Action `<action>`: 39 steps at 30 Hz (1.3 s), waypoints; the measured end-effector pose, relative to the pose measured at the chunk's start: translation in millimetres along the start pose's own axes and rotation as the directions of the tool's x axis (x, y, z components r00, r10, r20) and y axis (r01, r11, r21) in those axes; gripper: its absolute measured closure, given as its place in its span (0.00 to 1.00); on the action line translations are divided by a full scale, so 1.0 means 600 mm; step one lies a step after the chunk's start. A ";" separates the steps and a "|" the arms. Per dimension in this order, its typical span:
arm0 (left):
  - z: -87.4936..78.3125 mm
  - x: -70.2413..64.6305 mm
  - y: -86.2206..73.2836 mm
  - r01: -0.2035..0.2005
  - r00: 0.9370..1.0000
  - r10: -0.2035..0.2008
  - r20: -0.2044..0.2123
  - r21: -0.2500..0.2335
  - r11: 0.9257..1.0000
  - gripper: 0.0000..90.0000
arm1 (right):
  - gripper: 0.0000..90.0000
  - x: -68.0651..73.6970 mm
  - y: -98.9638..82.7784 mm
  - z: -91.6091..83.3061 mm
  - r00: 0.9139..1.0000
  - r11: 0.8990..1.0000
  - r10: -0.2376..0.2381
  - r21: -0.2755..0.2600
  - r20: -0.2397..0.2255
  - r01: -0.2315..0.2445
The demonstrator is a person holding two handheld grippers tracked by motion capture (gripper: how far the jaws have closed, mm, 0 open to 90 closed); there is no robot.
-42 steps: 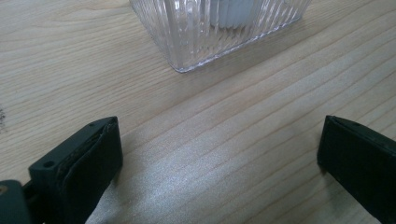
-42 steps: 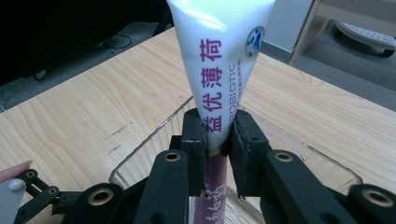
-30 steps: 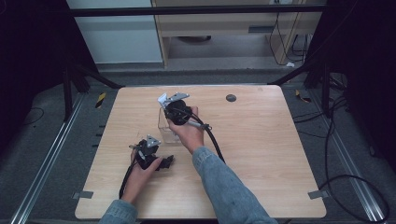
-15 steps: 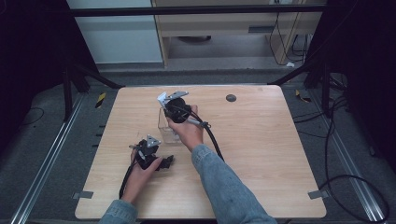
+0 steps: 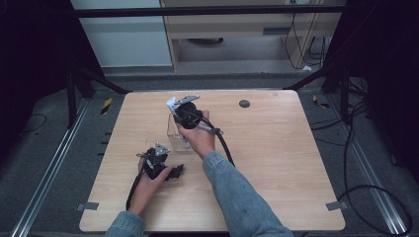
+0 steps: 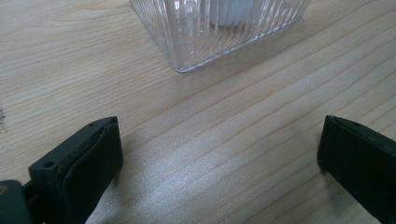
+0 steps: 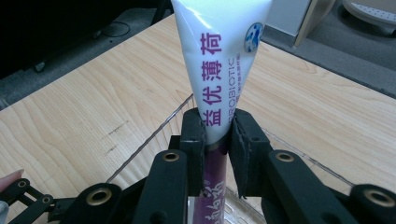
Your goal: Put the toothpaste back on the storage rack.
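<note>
Two grippers: both at tabletop [image 5: 276, 163].
Right gripper [image 7: 216, 135]: jaws clamped on toothpaste tube [image 7: 222, 70], tube upright over ribbed clear container [image 5: 177, 134].
Left gripper [image 6: 219, 154]: jaws apart, nothing between, resting on tabletop near container.

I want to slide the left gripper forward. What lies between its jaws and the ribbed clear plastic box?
Nothing but bare wooden table. In the left gripper view, the open left gripper faces the ribbed clear plastic box across plain wood grain.
</note>
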State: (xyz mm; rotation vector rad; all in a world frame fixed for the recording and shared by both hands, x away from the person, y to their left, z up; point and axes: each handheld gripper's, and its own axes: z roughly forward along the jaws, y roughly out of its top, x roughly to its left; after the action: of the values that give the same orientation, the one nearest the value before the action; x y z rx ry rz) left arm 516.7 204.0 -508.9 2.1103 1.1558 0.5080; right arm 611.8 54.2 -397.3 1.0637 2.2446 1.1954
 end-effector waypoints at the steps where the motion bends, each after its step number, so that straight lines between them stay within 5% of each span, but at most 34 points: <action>1: 0.000 0.000 0.000 0.000 1.000 0.000 0.000 0.000 1.000 0.00 | 0.84 0.000 0.000 0.000 1.000 1.000 0.002 0.000 -0.001 -0.002; 26: 0.000 0.000 0.000 0.000 1.000 0.000 0.001 0.000 1.000 0.00 | 0.86 -0.010 0.005 -0.029 1.000 1.000 -0.009 -0.007 -0.004 0.008; 39: 0.001 0.000 0.001 0.000 1.000 0.000 0.001 0.000 1.000 0.00 | 0.87 -0.015 0.010 -0.063 0.999 0.999 -0.053 0.000 -0.009 0.053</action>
State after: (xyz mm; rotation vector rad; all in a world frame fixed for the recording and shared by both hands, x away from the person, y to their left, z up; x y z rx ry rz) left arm 517.1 203.6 -508.9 2.1103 1.1552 0.5069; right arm 596.5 28.9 -371.4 0.9946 2.2655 1.1797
